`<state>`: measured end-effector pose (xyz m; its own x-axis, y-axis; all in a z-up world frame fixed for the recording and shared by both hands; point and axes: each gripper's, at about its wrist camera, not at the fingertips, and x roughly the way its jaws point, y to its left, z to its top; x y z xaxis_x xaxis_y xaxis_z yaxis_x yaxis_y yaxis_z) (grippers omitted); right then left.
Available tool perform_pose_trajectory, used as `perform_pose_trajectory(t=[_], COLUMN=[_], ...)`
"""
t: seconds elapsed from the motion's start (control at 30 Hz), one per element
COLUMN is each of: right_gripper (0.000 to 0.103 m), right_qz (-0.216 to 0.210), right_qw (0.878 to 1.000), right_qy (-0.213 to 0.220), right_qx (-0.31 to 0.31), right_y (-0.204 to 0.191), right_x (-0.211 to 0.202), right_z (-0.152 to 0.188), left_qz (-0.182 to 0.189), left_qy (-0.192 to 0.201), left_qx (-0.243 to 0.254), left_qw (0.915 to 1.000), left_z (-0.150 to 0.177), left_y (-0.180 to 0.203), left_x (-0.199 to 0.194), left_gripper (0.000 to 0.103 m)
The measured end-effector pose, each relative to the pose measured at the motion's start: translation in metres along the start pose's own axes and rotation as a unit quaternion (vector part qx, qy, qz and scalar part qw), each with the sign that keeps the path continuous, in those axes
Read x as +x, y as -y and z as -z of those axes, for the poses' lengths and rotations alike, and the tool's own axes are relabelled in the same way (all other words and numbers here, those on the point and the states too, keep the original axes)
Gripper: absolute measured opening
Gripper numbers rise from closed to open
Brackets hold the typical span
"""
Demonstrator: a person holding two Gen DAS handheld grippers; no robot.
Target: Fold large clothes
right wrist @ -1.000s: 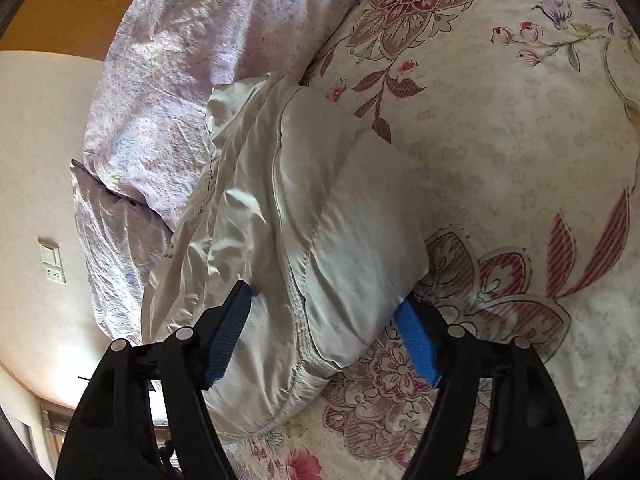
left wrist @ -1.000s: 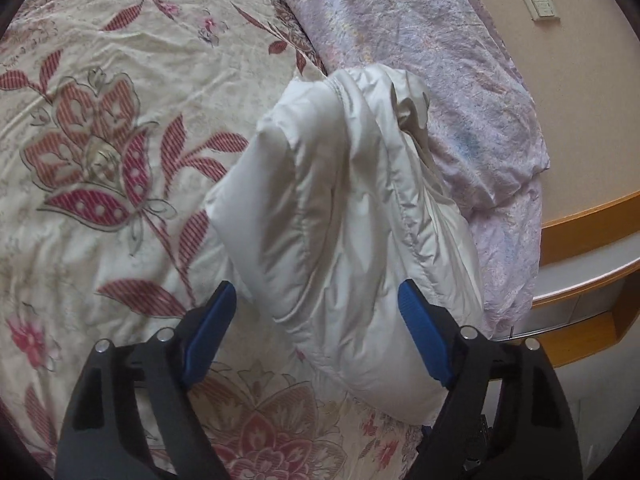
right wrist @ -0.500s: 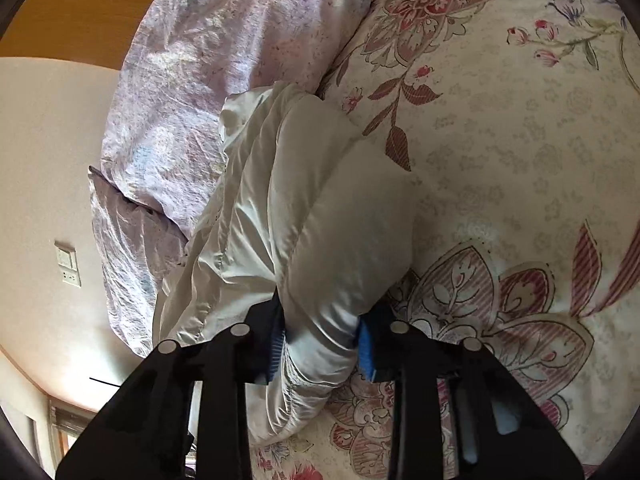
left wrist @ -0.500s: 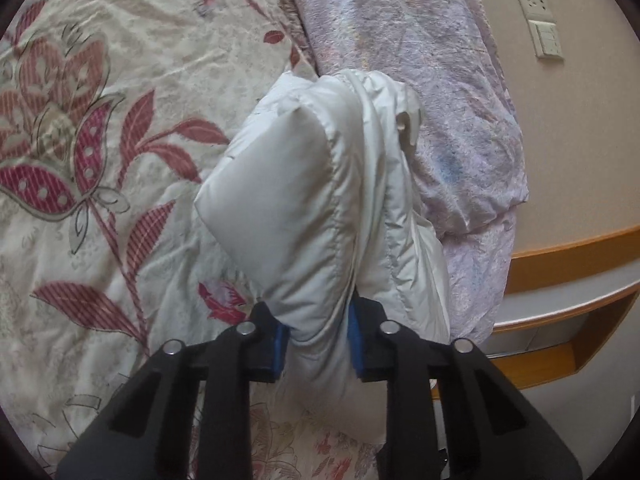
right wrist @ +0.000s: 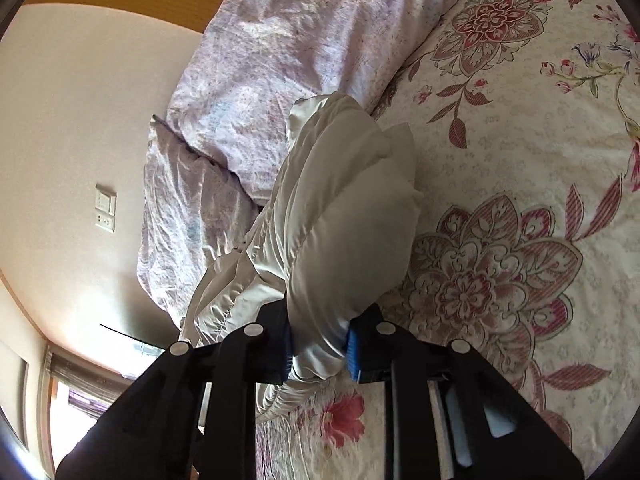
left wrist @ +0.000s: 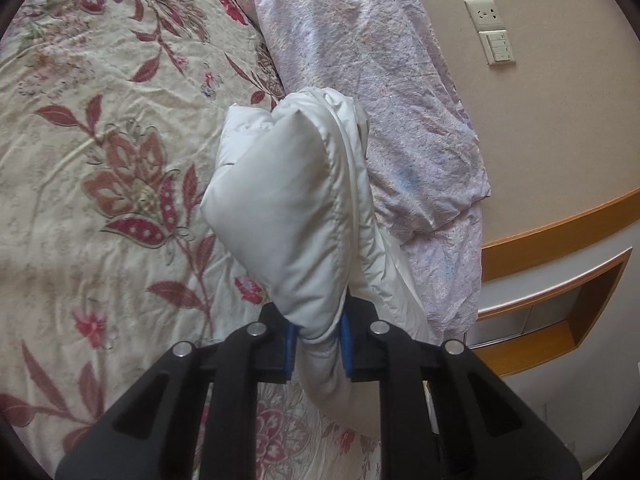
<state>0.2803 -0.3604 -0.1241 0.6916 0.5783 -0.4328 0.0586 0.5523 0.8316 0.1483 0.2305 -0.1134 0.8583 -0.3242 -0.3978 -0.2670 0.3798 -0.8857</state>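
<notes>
- Clamping a puffy fold of the white padded jacket (left wrist: 288,208), the left tongs (left wrist: 318,344) are clenched.
- Right tongs (right wrist: 320,346) pinch its other end above the floral bedspread (right wrist: 520,200).

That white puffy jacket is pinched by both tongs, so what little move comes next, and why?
Probably lift it slightly and carry it over the floral bedspread. Both the left tongs and right tongs are shut on the folded white jacket, which leans against the lilac pillows.
</notes>
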Motion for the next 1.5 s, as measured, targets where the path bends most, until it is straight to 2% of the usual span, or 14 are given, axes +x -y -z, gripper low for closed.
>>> perform_pose_trajectory(t=[0.2, 0.33, 0.43, 0.47, 0.5, 0.57, 0.6, 0.67, 0.77, 0.87, 1.0, 1.07, 1.13, 1.5], right_gripper=[0.021, 0.022, 0.038, 0.049, 0.059, 0.067, 0.067, 0.067, 0.067, 0.063, 0.036, 0.031, 0.03, 0.027], right_qz=[-0.003, 0.022, 0.065, 0.082, 0.102, 0.142, 0.162, 0.186, 0.188, 0.152, 0.097, 0.092, 0.092, 0.114], right_qw=[0.999, 0.997, 0.992, 0.99, 0.988, 0.981, 0.975, 0.964, 0.949, 0.937, 0.92, 0.91, 0.905, 0.893], right_qy=[-0.035, -0.053, -0.063, -0.057, -0.042, 0.007, 0.035, 0.078, 0.081, 0.055, -0.001, -0.011, -0.012, -0.01], right_qx=[-0.03, -0.059, -0.087, -0.097, -0.109, -0.134, -0.146, -0.173, -0.242, -0.308, -0.379, -0.403, -0.416, -0.436], right_y=[-0.004, 0.0, 0.003, 0.002, 0.001, -0.005, -0.008, -0.021, -0.051, -0.087, -0.129, -0.143, -0.151, -0.156], right_x=[-0.017, -0.03, -0.036, -0.04, -0.046, -0.062, -0.071, -0.081, -0.07, -0.043, -0.002, 0.013, 0.025, 0.05], right_z=[0.033, 0.057, 0.064, 0.066, 0.067, 0.068, 0.069, 0.07, 0.077, 0.092, 0.12, 0.133, 0.14, 0.15], left_qz=[-0.014, -0.028, -0.04, -0.044, -0.045, -0.051, -0.056, -0.066, -0.077, -0.085, -0.089, -0.093, -0.094, -0.094], left_qy=[0.0, -0.007, -0.014, -0.012, -0.01, -0.002, 0.003, 0.012, 0.024, 0.024, 0.024, 0.026, 0.028, 0.025], left_qx=[0.0, -0.002, -0.012, -0.012, -0.01, 0.002, 0.013, 0.036, 0.063, 0.07, 0.067, 0.069, 0.073, 0.083], left_qw=[0.9999, 0.9996, 0.999, 0.9989, 0.9989, 0.9987, 0.9983, 0.9971, 0.9948, 0.9937, 0.9935, 0.9929, 0.9925, 0.9917], left_z=[0.004, 0.014, 0.02, 0.021, 0.022, 0.023, 0.023, 0.024, 0.024, 0.023, 0.021, 0.021, 0.02, 0.015], left_y=[-0.018, -0.034, -0.048, -0.051, -0.052, -0.051, -0.049, -0.044, -0.037, -0.038, -0.04, -0.04, -0.039, -0.041], left_x=[-0.04, -0.061, -0.064, -0.064, -0.064, -0.065, -0.065, -0.065, -0.063, -0.061, -0.056, -0.055, -0.054, -0.051], left_gripper=[0.017, 0.02, 0.028, 0.032, 0.034, 0.044, 0.047, 0.063, 0.077, 0.078, 0.078, 0.076, 0.076, 0.076])
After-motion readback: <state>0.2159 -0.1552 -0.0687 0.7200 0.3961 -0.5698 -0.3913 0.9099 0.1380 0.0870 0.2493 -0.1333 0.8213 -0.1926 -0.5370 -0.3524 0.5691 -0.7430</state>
